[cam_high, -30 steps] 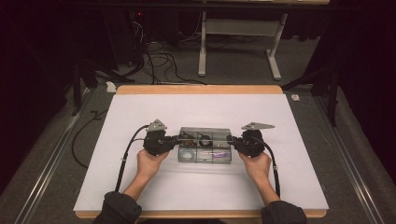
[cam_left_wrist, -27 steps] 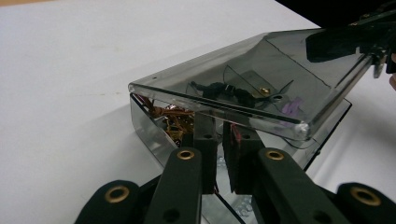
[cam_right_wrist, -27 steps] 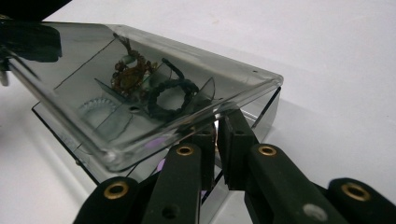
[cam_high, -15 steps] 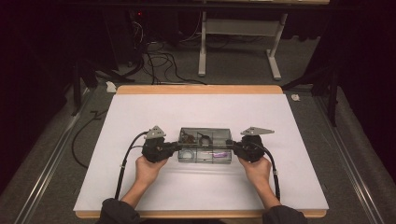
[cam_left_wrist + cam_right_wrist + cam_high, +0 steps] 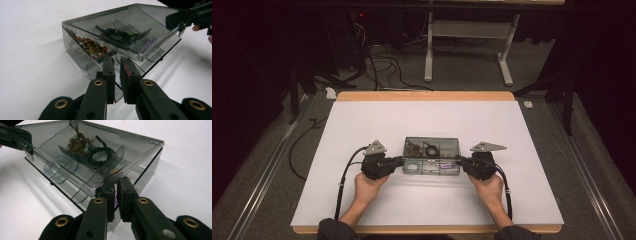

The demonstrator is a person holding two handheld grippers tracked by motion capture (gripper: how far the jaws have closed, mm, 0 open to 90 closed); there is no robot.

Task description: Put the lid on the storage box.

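Note:
A smoky clear compartment box (image 5: 432, 156) lies in the middle of the white table (image 5: 362, 125). It holds a brown beaded cord (image 5: 76, 143), a black braided ring (image 5: 101, 153) and some purple bits (image 5: 147, 42). My left gripper (image 5: 401, 161) is shut on the box's left end, with the thin plastic wall between its jaws (image 5: 117, 72). My right gripper (image 5: 458, 161) is shut on the right end, by the lid corner (image 5: 115, 192). The lid (image 5: 120, 22) looks slightly raised along the near edge.
The white table surface has a wooden rim (image 5: 427, 95) at the far side. Black cables (image 5: 343, 180) trail from both grippers toward the near edge. Beyond the table stand a white desk frame (image 5: 467, 35) and loose floor cables (image 5: 377, 60).
My left gripper has shifted slightly down and toward the near edge. The box and my right gripper stay where they were.

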